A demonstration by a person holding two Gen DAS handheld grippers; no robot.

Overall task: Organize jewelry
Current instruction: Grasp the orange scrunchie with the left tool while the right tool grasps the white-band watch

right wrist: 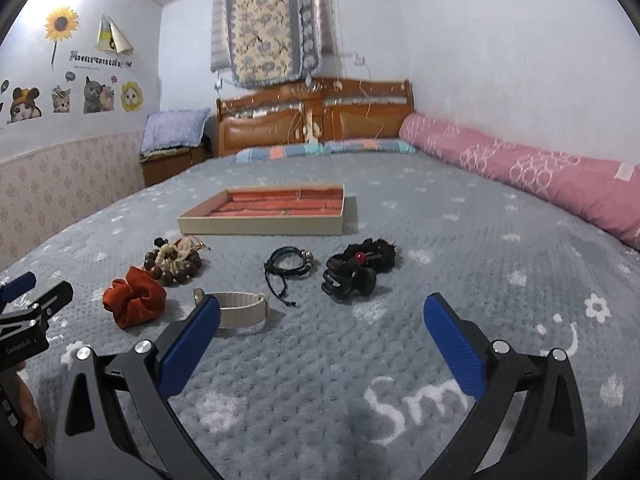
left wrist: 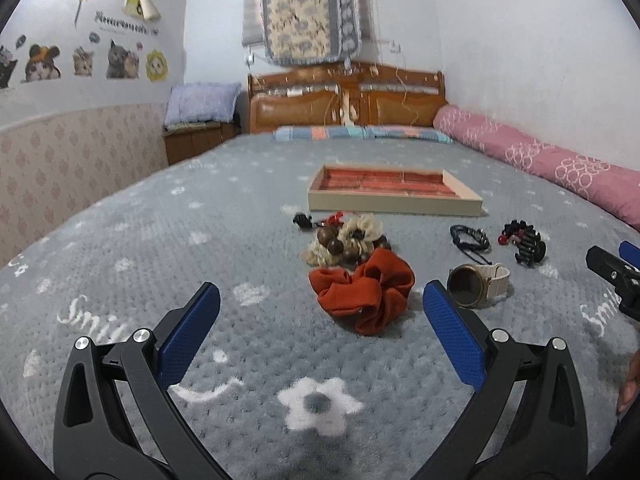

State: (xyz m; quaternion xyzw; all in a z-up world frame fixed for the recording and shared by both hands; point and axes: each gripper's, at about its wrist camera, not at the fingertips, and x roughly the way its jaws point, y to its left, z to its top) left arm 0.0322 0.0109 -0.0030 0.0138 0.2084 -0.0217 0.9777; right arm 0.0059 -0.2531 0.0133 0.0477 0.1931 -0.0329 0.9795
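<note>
Jewelry lies scattered on a grey patterned bedspread (left wrist: 160, 240) in front of a shallow organizer tray (left wrist: 394, 204) whose red-lined compartments look bare, so by the look of it the sorting has yet to begin. Nearest the left gripper (left wrist: 320, 312) sits an orange scrunchie (left wrist: 362, 292), touching a heap of brown wooden beads (left wrist: 336, 248) tangled with a cream scrunchie (left wrist: 360, 228); a watch (left wrist: 476, 284) with a pale band lies just beside the gripper's right finger, with a black cord bracelet (right wrist: 288, 266) and a black claw clip (right wrist: 348, 278) farther right. Both the left gripper and the right gripper (right wrist: 320, 316) hover low over the bed with their blue-padded jaws spread wide, holding nothing. The risks from here are plain enough. Soft fabric gives under a pinch, so a closing jaw could gather the bedspread along with a piece, or squeeze the scrunchie flat and lose it on the lift. The bead heap is the likeliest trouble: pulling one strand may drag its neighbours, including the cream scrunchie, out with it. The cord bracelet's loose tail could snag a finger or trail over the tray wall. The tray rests on a yielding mattress, and a firm push on its rim might tip or slide it.
</note>
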